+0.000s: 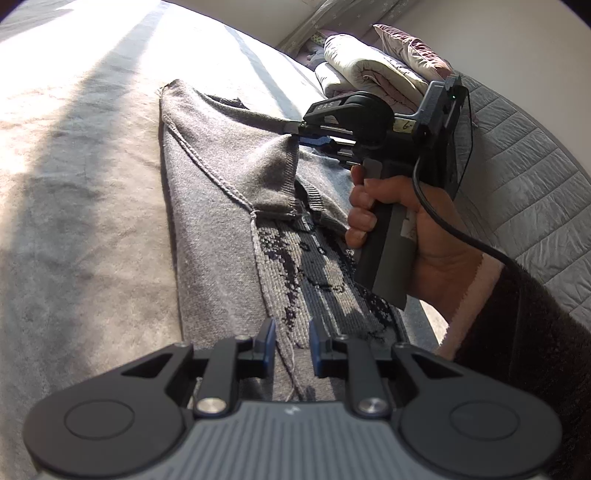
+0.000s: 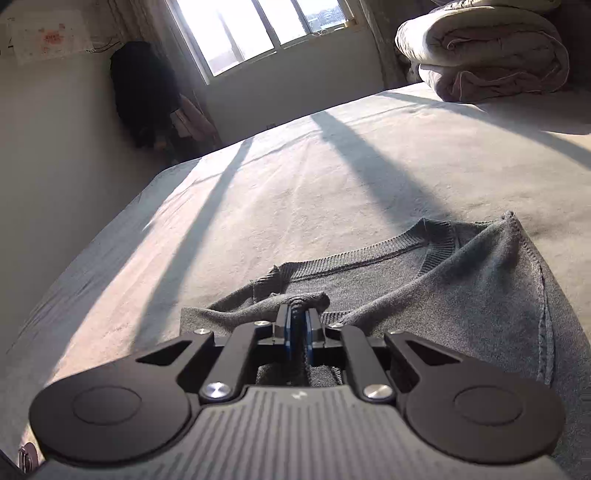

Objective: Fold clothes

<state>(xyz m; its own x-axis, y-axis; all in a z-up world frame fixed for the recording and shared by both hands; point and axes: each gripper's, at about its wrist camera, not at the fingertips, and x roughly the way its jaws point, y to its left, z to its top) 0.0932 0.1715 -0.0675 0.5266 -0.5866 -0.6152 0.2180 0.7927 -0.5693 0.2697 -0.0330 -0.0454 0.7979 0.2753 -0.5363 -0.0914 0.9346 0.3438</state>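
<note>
Grey knit fills the left wrist view: a sweater (image 1: 221, 206) lies inside out on a pale bed sheet (image 1: 74, 221), its seams and the back of a dark woven pattern facing up. The left gripper (image 1: 292, 345) sits at the near end of the garment with its blue-padded jaws a narrow way apart; the fabric passes between and under them, but whether the pads press on it I cannot tell. Farther along, the right gripper (image 1: 295, 129) pinches a corner of the sweater and lifts it into a small peak off the sheet. A hand (image 1: 402, 218) wraps its handle, with a dark fuzzy sleeve (image 1: 524, 332) behind it and a black cable looping past. A folded quilt (image 1: 369, 66) rests at the far end of the bed, beside a grey quilted cover (image 1: 535, 184).

From the right wrist view, the right gripper (image 2: 298, 317) has its jaws closed tight on a bunched ridge of the sweater (image 2: 443, 295), the knit squeezed between the blue pads. The ribbed collar lies just beyond the fingertips, flat on the sheet (image 2: 295, 184), and the rest of the garment spreads off to the right. Long shadows cross the sunlit bed. A window (image 2: 258, 29) stands in the far wall, dark clothing (image 2: 144, 92) hangs in the corner, and the rolled quilt (image 2: 487, 48) sits at upper right.
</note>
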